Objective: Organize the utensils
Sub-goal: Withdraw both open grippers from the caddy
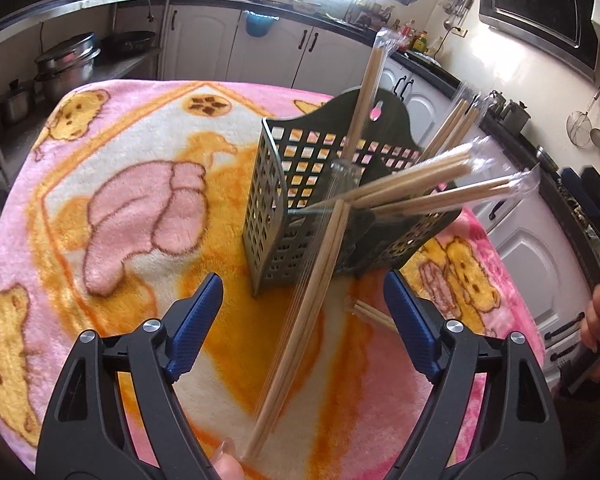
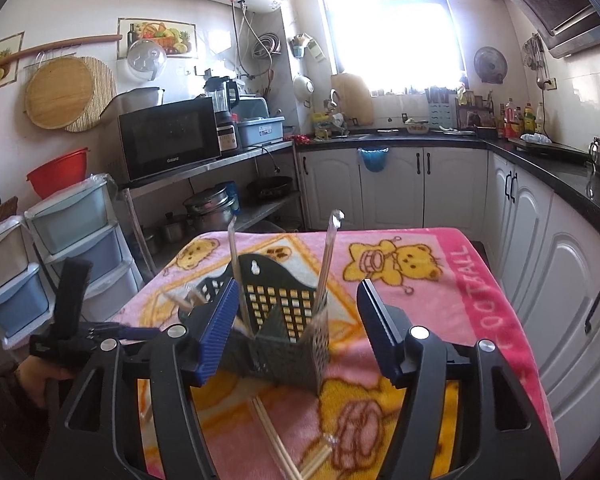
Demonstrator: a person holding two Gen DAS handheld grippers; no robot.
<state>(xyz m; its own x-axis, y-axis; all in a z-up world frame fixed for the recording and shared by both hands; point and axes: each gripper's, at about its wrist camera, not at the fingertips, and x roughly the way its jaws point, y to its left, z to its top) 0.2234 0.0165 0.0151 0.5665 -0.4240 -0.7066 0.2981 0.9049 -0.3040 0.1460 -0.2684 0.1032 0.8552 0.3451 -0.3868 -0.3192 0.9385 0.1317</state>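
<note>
The left gripper [image 1: 304, 312] is spread wide, a wrapped chopstick pair [image 1: 300, 328] lying loose between its jaws. The right gripper [image 2: 296, 328] is spread, empty. Beyond stands the utensil basket [image 1: 296, 200] holding chopsticks on the blanket-covered counter [image 1: 120, 160].

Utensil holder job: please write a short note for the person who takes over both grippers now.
Left gripper: open, holds nothing; one wrapped chopstick pair is between its jaws, not gripped, and seems to lean on the green holder.
Right gripper: open, empty, facing the holder.
Done: several wrapped pairs already stand or lean in the holder on the pink blanket.
Left: the pair between the left jaws, and at least two loose pairs lying on the blanket in front of the holder. Put them in.
</note>
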